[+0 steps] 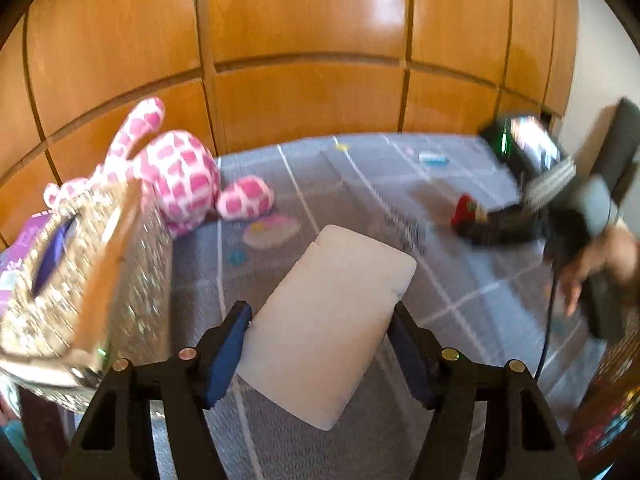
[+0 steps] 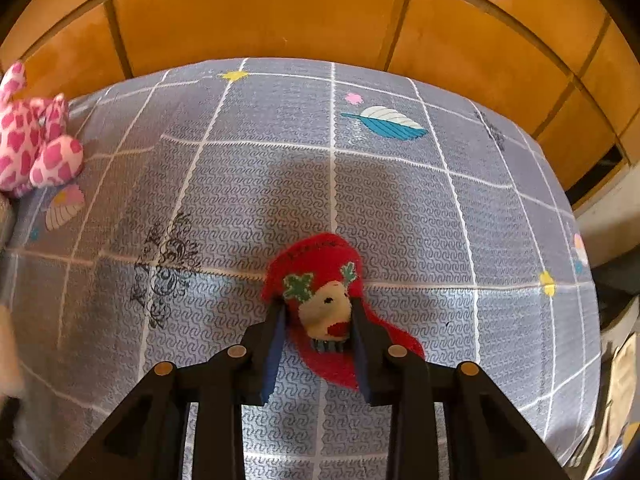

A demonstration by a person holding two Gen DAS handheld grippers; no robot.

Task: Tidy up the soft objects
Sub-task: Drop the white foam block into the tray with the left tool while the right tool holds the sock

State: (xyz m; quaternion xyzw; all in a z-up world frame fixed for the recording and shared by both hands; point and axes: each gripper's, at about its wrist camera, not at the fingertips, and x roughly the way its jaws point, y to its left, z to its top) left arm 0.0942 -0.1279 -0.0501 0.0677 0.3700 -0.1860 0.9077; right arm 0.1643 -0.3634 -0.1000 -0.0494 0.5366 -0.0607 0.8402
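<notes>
- The left gripper clasps a small white pillow, held clear above the bed.
- The right gripper is clenched around a red plush toy lying mid-bed.
- A pink-and-white stuffed animal sits by the wooden wardrobe, beside a sparkly box.
- Judged so: sorting is under way, nothing visibly placed yet.

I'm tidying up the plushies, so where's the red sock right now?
In the right wrist view, the red sock lies on the grey bedsheet, low centre, between the right gripper's fingers.
</notes>
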